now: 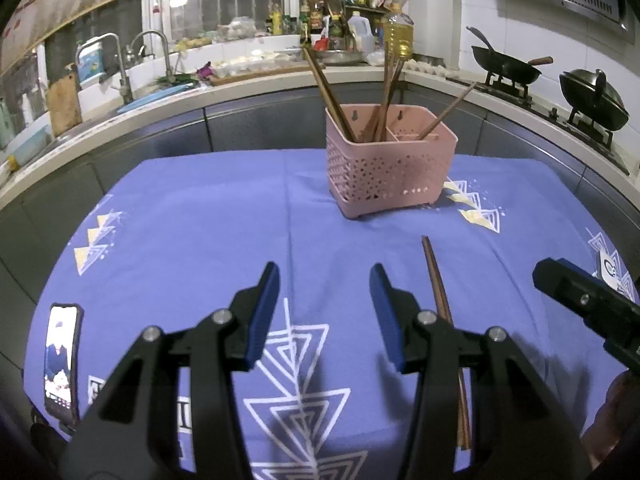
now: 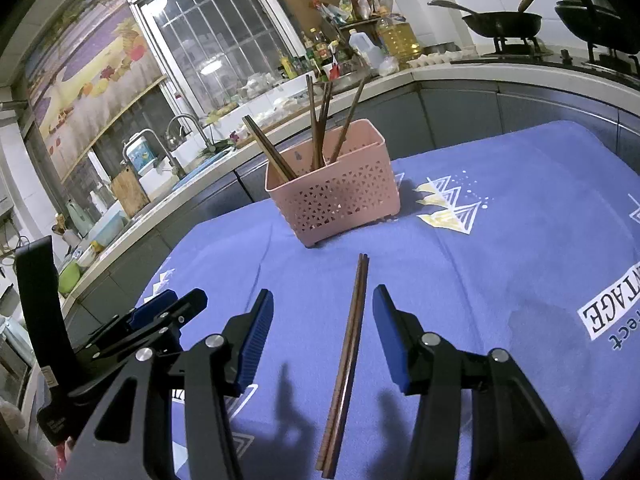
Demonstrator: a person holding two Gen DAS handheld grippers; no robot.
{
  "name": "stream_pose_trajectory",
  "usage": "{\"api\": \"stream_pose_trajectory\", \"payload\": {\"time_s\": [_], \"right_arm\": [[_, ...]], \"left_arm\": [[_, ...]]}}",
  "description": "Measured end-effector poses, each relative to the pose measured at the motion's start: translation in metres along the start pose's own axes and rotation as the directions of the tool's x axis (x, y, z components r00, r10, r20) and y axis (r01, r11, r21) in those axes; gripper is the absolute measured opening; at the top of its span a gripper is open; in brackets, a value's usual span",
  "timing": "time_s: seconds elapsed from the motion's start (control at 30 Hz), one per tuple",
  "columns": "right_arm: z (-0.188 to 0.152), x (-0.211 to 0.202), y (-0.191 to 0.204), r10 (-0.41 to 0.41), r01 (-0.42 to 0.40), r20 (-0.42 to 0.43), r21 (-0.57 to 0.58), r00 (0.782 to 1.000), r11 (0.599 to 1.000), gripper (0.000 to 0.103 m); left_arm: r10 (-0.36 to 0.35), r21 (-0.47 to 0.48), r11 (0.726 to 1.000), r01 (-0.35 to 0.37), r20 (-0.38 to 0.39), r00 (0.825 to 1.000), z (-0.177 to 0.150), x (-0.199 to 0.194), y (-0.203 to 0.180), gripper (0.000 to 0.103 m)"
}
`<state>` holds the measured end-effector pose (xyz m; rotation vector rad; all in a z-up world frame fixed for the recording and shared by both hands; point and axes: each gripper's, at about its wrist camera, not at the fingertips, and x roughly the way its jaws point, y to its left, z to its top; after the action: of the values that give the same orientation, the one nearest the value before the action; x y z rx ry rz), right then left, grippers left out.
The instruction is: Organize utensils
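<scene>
A pink perforated utensil basket point(image 1: 390, 174) point(image 2: 338, 196) stands on the blue tablecloth and holds several brown chopsticks point(image 1: 332, 96) point(image 2: 316, 128). A pair of brown chopsticks point(image 1: 438, 288) point(image 2: 348, 348) lies flat on the cloth in front of the basket. My left gripper point(image 1: 324, 308) is open and empty, with the pair just right of its right finger. My right gripper point(image 2: 324, 332) is open and empty, above the cloth, with the lying pair between its fingers. Each gripper shows at the edge of the other's view point(image 1: 580, 304) point(image 2: 160, 320).
A phone point(image 1: 62, 360) lies on the cloth at the left. The blue tablecloth point(image 1: 200, 220) point(image 2: 520, 240) covers the table. Behind it runs a kitchen counter with a sink point(image 1: 132, 80), bottles point(image 1: 396, 32) and woks on a stove point(image 1: 508, 66) point(image 2: 500, 24).
</scene>
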<state>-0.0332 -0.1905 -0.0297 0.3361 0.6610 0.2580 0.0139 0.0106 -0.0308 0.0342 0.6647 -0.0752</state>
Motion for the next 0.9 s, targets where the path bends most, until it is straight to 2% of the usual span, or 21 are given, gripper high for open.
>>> {"api": "stream_pose_trajectory", "payload": {"time_s": [0.9], "right_arm": [[-0.001,0.0062,-0.0043,0.002,-0.002,-0.022,0.005,1.0,1.0,0.053]], "left_arm": [[0.001,0.001,1.0,-0.001,-0.015,1.0,-0.0084,0.0065,0.0047,0.045]]}}
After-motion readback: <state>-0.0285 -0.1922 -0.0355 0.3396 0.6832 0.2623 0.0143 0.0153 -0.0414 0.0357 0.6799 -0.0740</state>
